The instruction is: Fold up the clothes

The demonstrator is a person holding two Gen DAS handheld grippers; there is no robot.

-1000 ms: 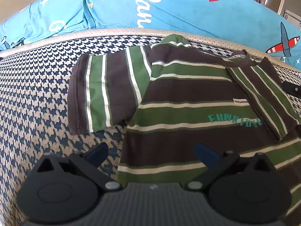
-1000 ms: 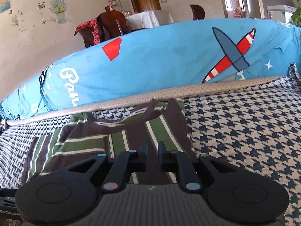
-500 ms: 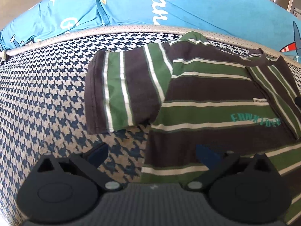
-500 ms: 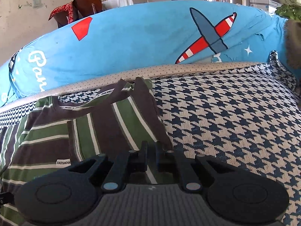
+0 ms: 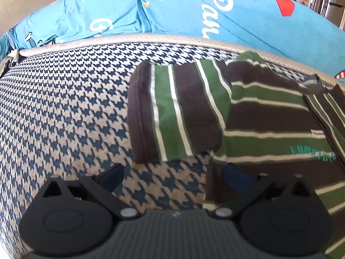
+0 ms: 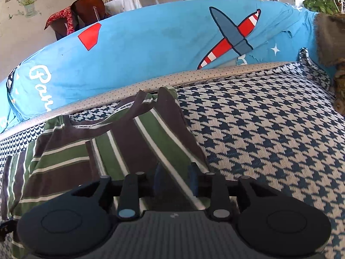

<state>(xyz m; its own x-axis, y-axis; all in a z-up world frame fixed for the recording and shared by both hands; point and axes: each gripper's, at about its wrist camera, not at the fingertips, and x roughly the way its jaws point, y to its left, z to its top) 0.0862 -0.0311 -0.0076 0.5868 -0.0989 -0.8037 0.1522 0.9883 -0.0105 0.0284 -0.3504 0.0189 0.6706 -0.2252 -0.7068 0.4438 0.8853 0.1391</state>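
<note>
Striped knit shirt (image 5: pixel 269 116) flat on houndstooth weave; left gripper (image 5: pixel 172 177) wide, right gripper (image 6: pixel 175 180) slightly parted.

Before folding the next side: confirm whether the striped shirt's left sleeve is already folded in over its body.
No. In the left wrist view the left sleeve lies spread out on the houndstooth cover.

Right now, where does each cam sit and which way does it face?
Left wrist: on the left gripper, low over the houndstooth cushion, facing the striped T-shirt's spread sleeve; both fingers show, wide apart.
Right wrist: on the right gripper, facing the sleeve folded over the body; fingers show, apart over it.
Shared: the T-shirt, the cushion and the blue airplane-print cover.
</note>
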